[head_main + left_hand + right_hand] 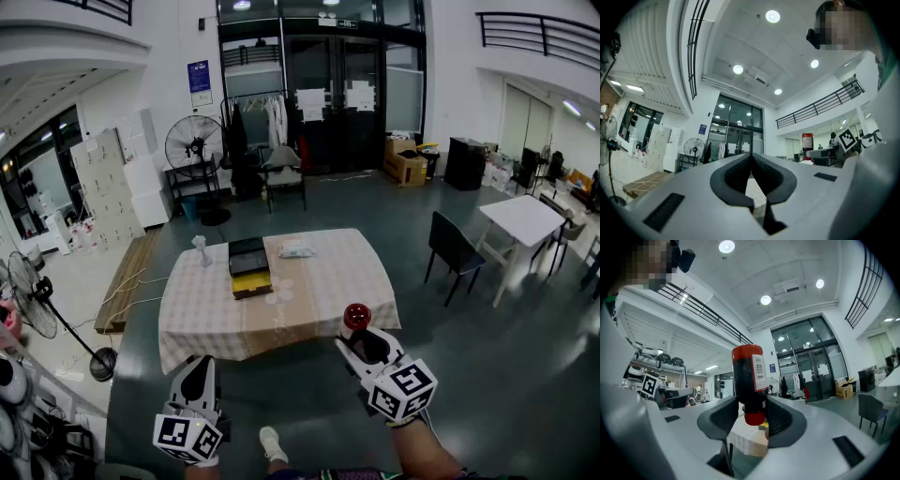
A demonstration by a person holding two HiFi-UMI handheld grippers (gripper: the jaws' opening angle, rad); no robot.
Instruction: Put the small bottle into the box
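Right gripper view: your right gripper (pixel 752 413) sits level, clamped on the small bottle (pixel 749 373), cap down between its jaws; left gripper (pixel 751 161) tilts slightly up, jaws together, empty.

On the table (pixel 319 300), a pale flat item (pixel 296 250) just right of the box (pixel 248 267) and a small upright thing (pixel 200 247) left of the box are too small to identify. The small bottle (pixel 356 316) shows only one red end above the right claw (pixel 359 336), the rest hidden.
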